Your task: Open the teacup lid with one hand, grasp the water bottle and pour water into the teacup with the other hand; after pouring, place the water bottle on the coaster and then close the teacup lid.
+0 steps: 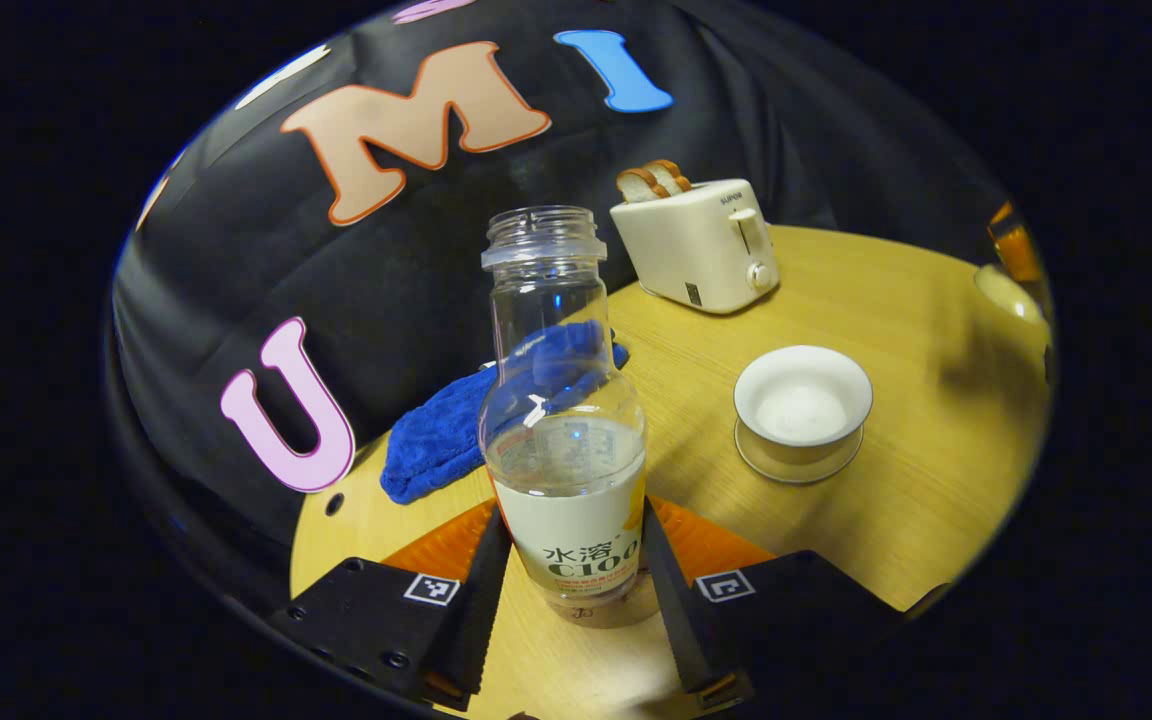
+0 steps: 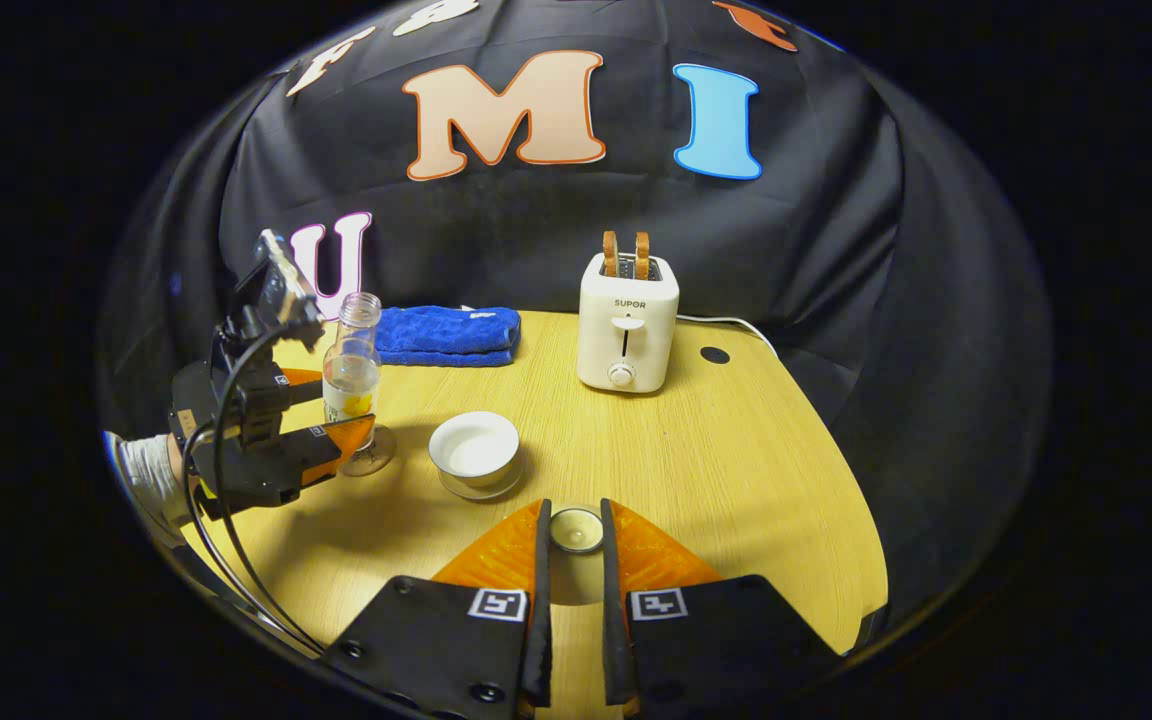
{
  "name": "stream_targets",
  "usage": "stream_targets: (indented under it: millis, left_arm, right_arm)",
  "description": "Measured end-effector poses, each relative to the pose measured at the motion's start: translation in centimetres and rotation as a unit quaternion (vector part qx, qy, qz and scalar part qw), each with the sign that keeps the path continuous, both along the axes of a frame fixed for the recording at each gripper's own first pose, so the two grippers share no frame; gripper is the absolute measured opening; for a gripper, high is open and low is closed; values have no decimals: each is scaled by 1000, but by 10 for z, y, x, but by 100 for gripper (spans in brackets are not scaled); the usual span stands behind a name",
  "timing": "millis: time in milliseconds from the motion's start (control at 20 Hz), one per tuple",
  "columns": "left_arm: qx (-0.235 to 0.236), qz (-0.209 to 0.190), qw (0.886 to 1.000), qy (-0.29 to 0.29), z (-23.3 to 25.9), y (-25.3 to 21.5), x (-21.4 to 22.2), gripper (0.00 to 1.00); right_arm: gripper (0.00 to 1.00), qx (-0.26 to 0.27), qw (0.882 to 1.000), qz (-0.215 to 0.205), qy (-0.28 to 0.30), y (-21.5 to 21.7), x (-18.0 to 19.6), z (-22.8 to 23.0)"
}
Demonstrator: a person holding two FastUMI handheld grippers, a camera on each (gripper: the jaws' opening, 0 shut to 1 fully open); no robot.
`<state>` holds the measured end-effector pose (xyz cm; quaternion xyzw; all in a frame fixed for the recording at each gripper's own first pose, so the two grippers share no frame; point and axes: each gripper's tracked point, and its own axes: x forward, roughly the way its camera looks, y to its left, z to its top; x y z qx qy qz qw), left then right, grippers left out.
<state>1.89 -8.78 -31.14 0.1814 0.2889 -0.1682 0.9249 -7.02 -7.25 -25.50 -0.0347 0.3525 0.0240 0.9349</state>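
Taking the open white porcelain teacup on its saucer (image 2: 476,452) as the landmark, and reading the right gripper view from left to right: just left of the cup stands the clear plastic water bottle with a pale label (image 2: 351,372), uncapped, upright, its long axis vertical, partly filled. It appears to rest on a round transparent coaster (image 2: 372,462). The left hand-held gripper (image 2: 331,415) comes in from the bottle's left side, and in the left gripper view its fingers (image 1: 484,580) sit against both sides of the bottle's labelled lower body, grasping it.

In front of the cup, nearer the camera, the small round white teacup lid (image 2: 576,529) sits between the fingers of the right hand-held gripper (image 2: 576,560), which looks clenched on it. The cup lies just ahead and slightly left of that gripper, so the right hand is nearer for closing it.

Behind the cup lie a folded blue towel (image 2: 448,334) and, to the right, a cream toaster (image 2: 628,322) on the yellow wooden bench (image 2: 736,470).
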Motion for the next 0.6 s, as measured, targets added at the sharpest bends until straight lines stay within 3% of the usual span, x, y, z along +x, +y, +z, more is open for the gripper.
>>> stream_targets:
  millis: [250,600]
  left_arm:
    - [-94,67,993,3,-12,9,2,71]
    - [-129,94,987,5,-18,19,-2,74]
  right_arm:
    - [23,-18,1000,17,2,16,5,6]
    - [24,-18,999,32,4,36,10,6]
